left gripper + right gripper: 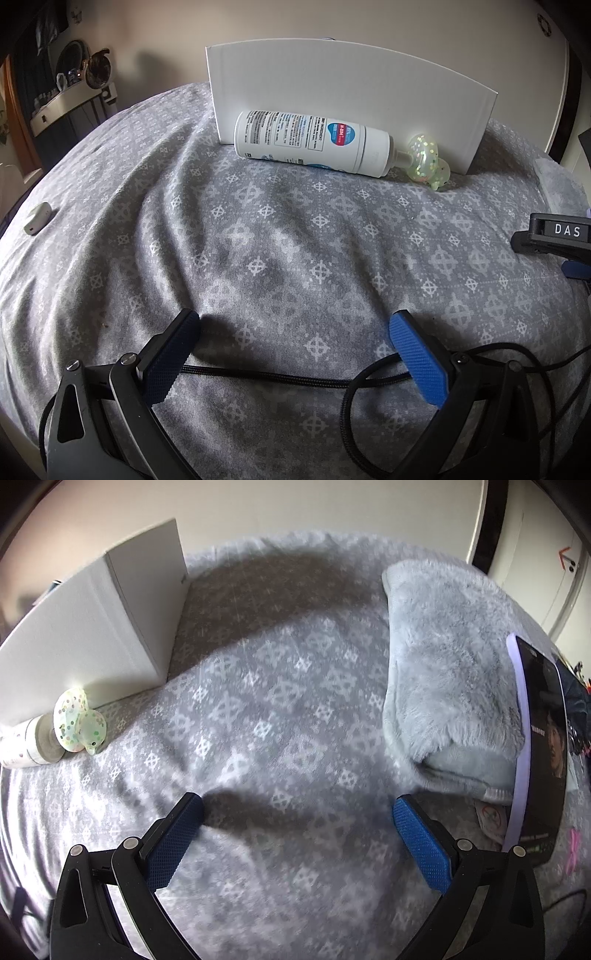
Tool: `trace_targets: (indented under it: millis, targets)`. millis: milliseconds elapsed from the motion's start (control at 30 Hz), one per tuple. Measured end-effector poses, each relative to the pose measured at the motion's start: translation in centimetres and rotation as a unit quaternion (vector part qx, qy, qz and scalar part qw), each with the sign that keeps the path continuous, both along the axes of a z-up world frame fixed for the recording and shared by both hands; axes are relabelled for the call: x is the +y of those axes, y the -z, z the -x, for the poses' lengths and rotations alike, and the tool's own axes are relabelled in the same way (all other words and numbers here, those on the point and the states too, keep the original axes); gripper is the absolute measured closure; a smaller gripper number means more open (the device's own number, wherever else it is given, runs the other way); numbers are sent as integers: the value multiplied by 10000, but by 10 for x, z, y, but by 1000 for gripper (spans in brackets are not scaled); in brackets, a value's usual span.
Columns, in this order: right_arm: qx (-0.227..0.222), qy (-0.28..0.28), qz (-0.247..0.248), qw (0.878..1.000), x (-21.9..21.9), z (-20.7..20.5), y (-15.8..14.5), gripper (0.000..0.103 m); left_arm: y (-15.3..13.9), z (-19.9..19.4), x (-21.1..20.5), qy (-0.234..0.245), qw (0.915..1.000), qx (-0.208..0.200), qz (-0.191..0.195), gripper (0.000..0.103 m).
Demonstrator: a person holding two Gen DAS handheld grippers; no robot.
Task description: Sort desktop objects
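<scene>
From my left wrist camera, my left gripper (293, 354) hangs spread wide over the grey patterned bedspread (258, 240) with nothing between its pads, a black cable (280, 376) trailing beneath. Ahead, the white bottle (314, 142) lies on its side against the foot of the white box (351, 99), its nozzle touching the glittery duck toy (428, 157). A small white case (37, 218) sits well apart at the left

From my right wrist camera, my right gripper (297, 834) is likewise spread and empty. The duck (79, 725) and bottle cap (42, 744) lie far left beside the box (92, 635); a fluffy blanket (450, 672) and a phone (539, 746) sit to the right

I judge the bottle light, rigid and smooth, likely to roll, so I would take it across the mid-body; the duck looks soft and squashy
</scene>
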State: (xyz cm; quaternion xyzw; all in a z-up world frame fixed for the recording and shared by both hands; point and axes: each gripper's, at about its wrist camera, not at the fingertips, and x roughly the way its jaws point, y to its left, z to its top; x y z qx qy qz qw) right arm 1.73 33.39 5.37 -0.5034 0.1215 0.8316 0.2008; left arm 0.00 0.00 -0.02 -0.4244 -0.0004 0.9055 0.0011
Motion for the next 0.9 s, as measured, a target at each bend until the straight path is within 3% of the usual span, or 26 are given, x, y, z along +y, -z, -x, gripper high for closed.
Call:
trace_targets:
  millis: [133,333,467,733,900]
  targets:
    - [-246,-116,132,9995,-30,-5,5,0,0,2,-1,-1,10000,-4,31,0]
    - [498,-21,-189,9986,-77,-41,14,0,0,2,4,-1,10000,-7,24,0]
    - [766,-6,-390,9963,-82,-41,17,0,1,3,1,-1,10000,-6,29,0]
    - [674,-19,-534,9963,-86,-33,20,0,1,3,1,1,10000,-8,26,0]
    - [868,-8,-551,9947,-88,-36,17,0,0,1,1,0,10000,-7,23,0]
